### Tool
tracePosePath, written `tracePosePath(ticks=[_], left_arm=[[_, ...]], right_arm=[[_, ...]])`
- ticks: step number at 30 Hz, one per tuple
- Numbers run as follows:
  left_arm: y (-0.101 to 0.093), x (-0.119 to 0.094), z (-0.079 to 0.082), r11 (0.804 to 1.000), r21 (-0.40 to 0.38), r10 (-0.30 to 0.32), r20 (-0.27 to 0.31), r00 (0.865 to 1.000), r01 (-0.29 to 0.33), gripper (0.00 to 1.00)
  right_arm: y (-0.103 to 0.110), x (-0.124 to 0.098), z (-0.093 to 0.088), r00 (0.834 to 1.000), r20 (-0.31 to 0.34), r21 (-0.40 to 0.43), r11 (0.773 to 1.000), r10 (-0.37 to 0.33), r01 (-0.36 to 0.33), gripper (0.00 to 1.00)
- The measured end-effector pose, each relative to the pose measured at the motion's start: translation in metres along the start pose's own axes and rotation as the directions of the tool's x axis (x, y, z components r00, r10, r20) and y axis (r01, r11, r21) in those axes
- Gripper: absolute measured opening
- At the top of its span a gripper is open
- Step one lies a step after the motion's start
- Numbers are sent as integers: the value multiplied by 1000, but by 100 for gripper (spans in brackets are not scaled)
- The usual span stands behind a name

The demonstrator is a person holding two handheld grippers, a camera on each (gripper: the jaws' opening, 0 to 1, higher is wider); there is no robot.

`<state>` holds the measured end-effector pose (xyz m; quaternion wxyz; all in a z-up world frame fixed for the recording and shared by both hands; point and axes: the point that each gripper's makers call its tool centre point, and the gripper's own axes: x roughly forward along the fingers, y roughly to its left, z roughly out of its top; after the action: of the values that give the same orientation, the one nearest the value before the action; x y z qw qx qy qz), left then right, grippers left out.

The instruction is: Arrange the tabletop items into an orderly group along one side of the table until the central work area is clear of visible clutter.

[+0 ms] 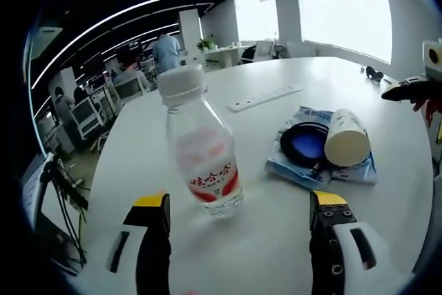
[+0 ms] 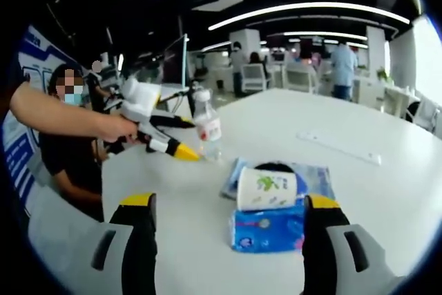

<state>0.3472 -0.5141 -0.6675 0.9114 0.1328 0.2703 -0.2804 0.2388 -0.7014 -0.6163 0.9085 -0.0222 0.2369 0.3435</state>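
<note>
Both claws gape wide, holding nothing. Left claw [image 1: 238, 208] faces a water bottle [image 1: 201, 147] at 11 o'clock on the white counter [image 1: 276, 253]; its label text is blurred. Right claw [image 2: 228, 212] faces a lying paper cup [image 2: 266, 188] at 12 o'clock, half-hiding blue packets [image 2: 266, 231].

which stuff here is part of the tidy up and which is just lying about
Part of the job:
- water bottle, upright
- paper cup, on its side
- blue packet
- blue pouch under the cup
- left gripper, open
- right gripper, open

Just lying about:
- white strip farther along the table
- office chairs behind
</note>
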Motion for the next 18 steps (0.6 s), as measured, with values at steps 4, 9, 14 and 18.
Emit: tracePosePath(ticks=[4, 9, 14, 18], left_arm=[[-1, -3, -2, 1000, -7, -3, 3, 1000, 3, 81], [-2, -9, -3, 1000, -20, 2, 9, 1000, -2, 81], [-7, -14, -5, 1000, -23, -3, 11, 1000, 3, 81], [-14, -19, -7, 999, -36, -9, 13, 1000, 9, 81]], right_arm=[[1, -3, -1, 1000, -2, -4, 1000, 1, -1, 87], [2, -7, -1, 1000, -4, -16, 1000, 3, -3, 88], [4, -10, -2, 1000, -9, -34, 999, 6, -6, 89], [5, -13, -2, 1000, -8, -37, 999, 5, -6, 89]])
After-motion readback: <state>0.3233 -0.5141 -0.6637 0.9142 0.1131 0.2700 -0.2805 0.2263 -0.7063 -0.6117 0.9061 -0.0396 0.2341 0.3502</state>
